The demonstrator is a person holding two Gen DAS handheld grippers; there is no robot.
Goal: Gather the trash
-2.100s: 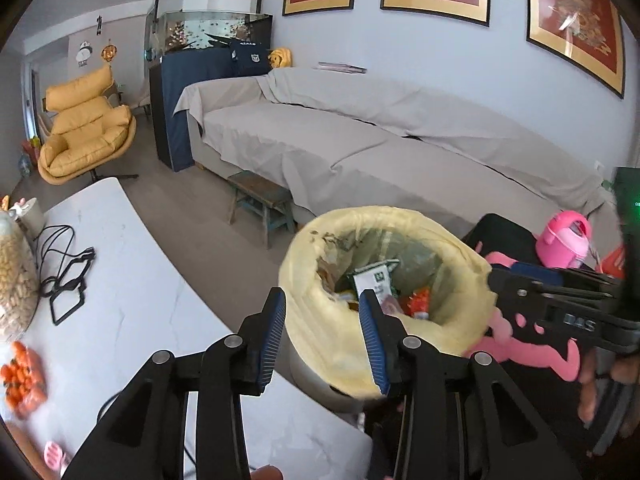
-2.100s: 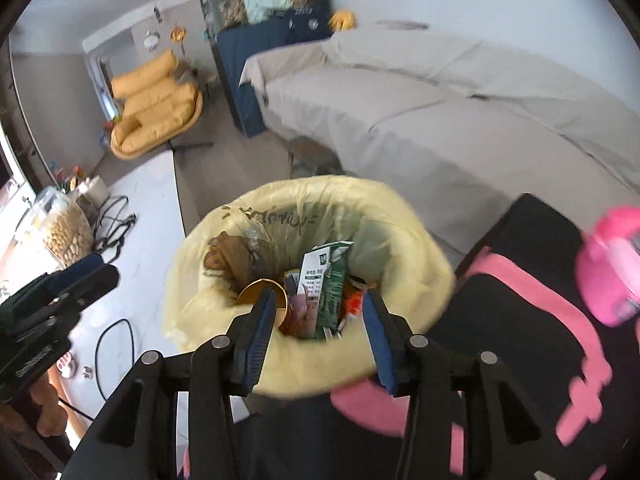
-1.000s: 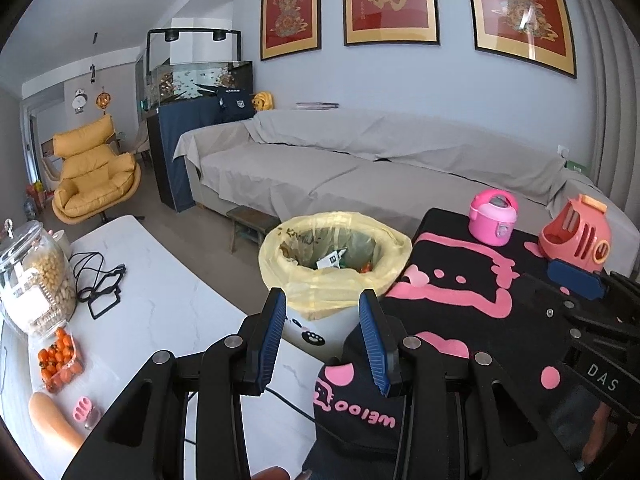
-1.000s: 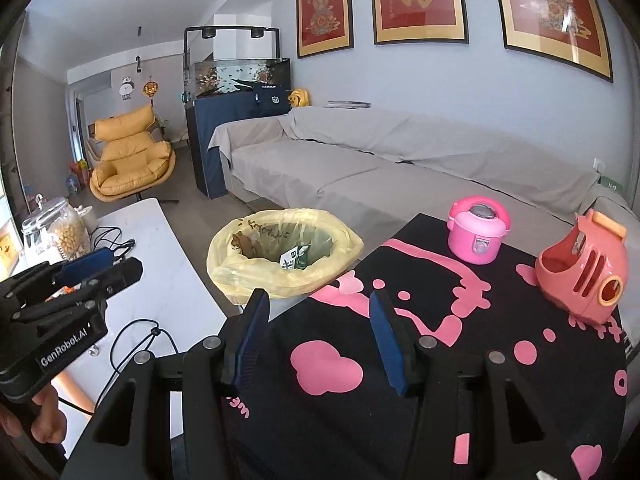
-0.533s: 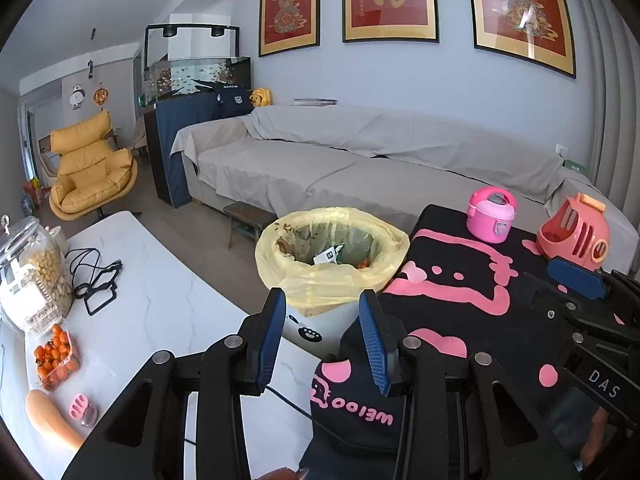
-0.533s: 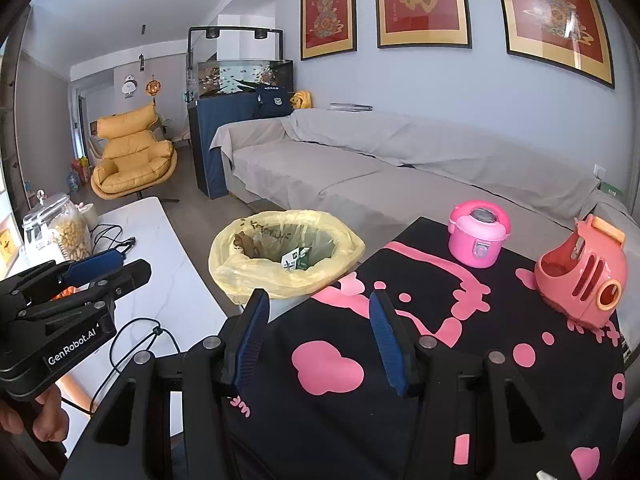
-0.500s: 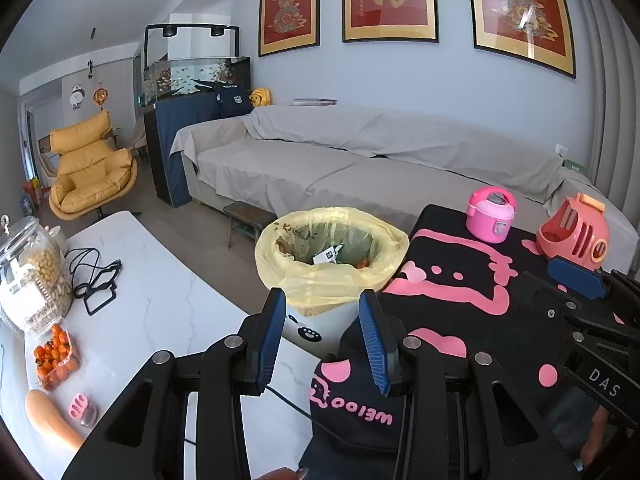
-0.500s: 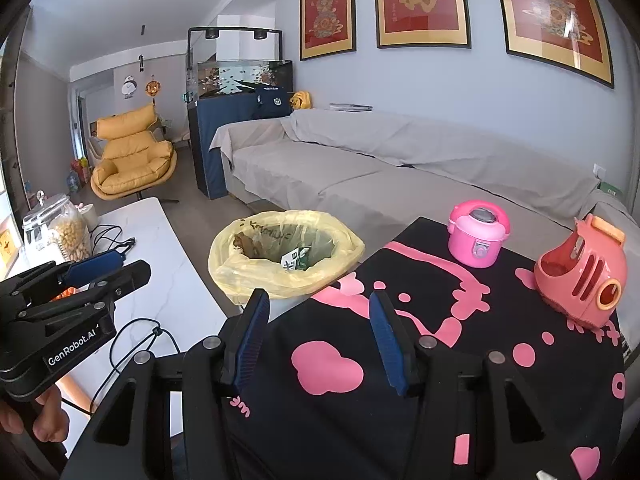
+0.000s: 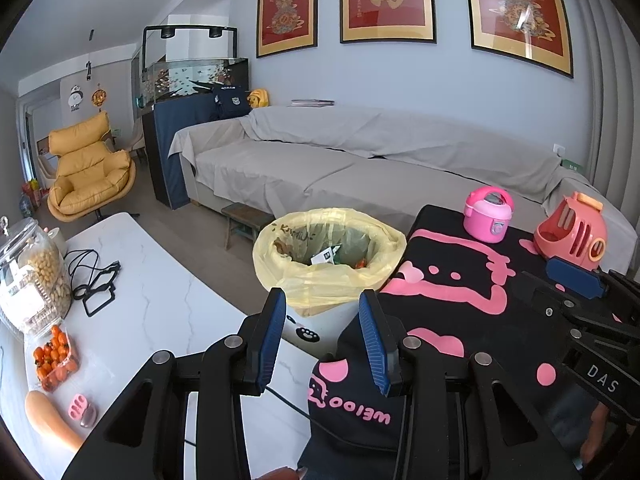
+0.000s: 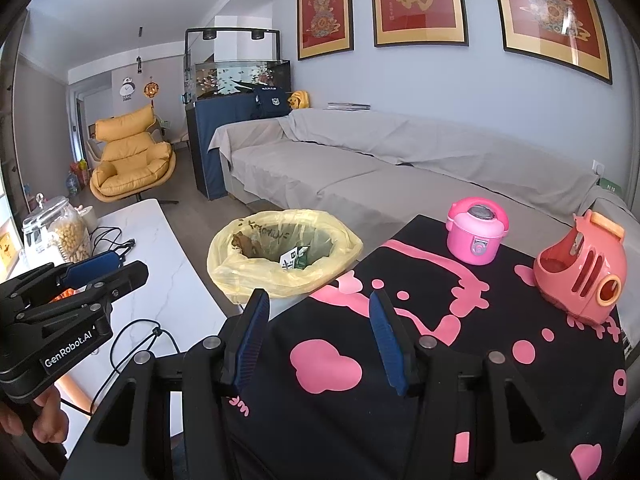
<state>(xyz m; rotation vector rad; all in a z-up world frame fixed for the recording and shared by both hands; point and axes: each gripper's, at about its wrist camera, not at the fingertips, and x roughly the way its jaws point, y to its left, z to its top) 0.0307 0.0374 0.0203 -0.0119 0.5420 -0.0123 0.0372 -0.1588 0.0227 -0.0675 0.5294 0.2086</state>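
Both grippers, left (image 9: pixel 322 332) and right (image 10: pixel 320 334), hang spread and empty short of the trash bin (image 9: pixel 328 256). With no loose trash visible on the black cloth (image 10: pixel 400 360), scanning before reaching seems the wise move.

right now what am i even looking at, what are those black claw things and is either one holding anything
Those claws are handheld grabbing tools, one in each of a person's hands, with no robot arm behind them. Each carries a wide-angle camera looking forward along its two blue-padded fingers, so you get one picture per tool.

In the left view you see the left tool up close and the right one at the picture's right edge. The right view shows the right tool, with the other at the left.

Both stand open and hold nothing.

Ahead is a trash bin lined with a yellow bag, wrappers already inside. It stands between a white marble table and a black cloth with pink shapes, which carries a pink toy cooker and a coral toy.
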